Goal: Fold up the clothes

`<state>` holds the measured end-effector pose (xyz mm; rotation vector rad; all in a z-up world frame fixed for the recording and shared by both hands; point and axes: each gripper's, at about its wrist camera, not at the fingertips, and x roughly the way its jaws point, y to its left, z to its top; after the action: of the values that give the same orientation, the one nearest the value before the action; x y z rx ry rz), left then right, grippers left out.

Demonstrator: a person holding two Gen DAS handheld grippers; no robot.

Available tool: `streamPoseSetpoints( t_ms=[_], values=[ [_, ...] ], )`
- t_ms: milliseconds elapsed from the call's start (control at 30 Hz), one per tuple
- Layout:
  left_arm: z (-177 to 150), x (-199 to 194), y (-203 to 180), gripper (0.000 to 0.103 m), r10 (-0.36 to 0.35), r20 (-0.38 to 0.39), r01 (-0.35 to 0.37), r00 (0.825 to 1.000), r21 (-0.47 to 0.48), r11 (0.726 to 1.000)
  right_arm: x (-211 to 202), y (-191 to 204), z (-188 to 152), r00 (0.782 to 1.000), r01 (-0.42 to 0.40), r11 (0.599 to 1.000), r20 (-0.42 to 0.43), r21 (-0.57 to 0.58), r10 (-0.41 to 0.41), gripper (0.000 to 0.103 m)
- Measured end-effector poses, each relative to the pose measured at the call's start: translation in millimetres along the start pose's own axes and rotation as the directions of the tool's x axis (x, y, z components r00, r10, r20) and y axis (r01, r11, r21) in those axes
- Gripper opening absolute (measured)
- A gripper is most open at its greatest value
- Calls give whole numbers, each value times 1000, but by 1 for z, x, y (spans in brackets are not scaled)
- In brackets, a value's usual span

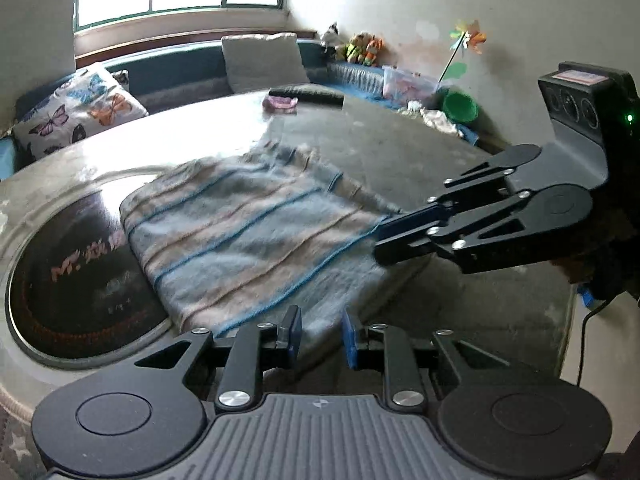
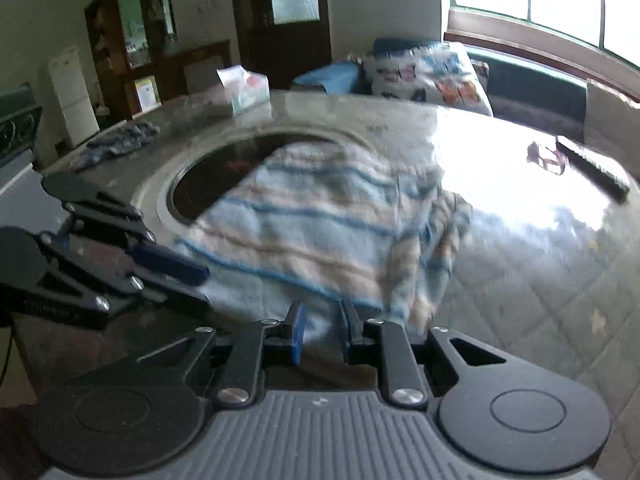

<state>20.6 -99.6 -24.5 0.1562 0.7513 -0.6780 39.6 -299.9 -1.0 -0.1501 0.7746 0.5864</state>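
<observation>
Two claws level at striped sweater (image 1: 256,236) near edge: left claw (image 1: 320,332) parted, right claw (image 2: 322,330) parted.

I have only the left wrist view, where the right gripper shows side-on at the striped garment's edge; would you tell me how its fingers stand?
Observer: In its own view, the right gripper has its fingers apart, with the edge of the striped garment between them. I cannot tell whether it pinches the edge.
Operator: Thank you. Is anything on the table outside my frame?
Observer: Yes, a tissue box stands at the far edge.
Operator: Anything else?
Observer: A crumpled dark blue cloth lies on the table, apart from the garment.
</observation>
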Motion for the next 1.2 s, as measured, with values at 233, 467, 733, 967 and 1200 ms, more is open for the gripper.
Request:
streamPoseSetpoints(
  t_ms=[233,467,733,967,1200],
  values=[
    [4,-11,2,24,-5,26,5,1000,-4,1000,-11,-9,14,999,4,999,33,37,-6,18],
    [6,-11,11,24,22,26,-21,999,-39,999,14,-39,46,996,35,988,82,147,-48,18],
    [10,-12,30,24,64,27,-61,998,-93,994,46,-63,51,994,66,974,66,218,-82,18],
    [16,-7,45,24,94,21,-91,995,-124,988,56,-67,63,989,104,970,81,218,-125,18],
    [23,-2,67,26,153,5,-149,988,-195,969,56,-65,64,984,146,968,71,205,-164,18]
  ],
)
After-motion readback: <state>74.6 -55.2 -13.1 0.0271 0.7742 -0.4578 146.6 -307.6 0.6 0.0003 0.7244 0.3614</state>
